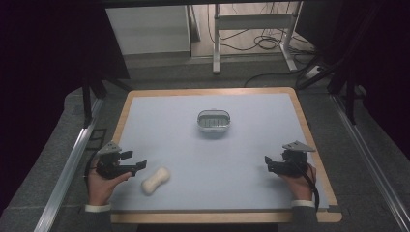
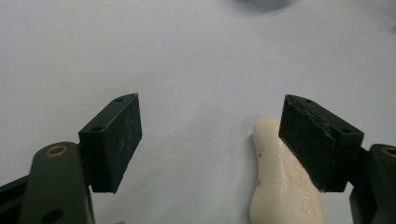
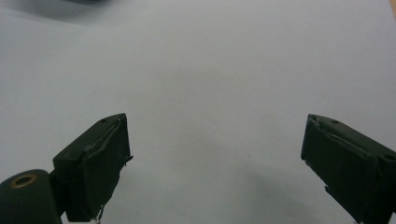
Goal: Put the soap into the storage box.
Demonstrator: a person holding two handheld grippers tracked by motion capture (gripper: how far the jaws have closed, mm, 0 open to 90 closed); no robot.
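Resting near the front left corner of the blue-grey table mat [image 1: 208, 159], the left gripper [image 1: 133, 162] had its jaws spread, a cream soap bar [image 1: 155, 180] lying just beside its right jaw. The right gripper [image 1: 269, 162], jaws likewise spread, sat well apart; a metal soap dish [image 1: 213, 121] stood mid-table.

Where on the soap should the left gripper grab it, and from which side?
Probably at the narrow waist of the soap, which lies flat and is pinched in the middle between two rounded ends. The open left gripper sits just left of it, so come from above with one jaw on each long side.
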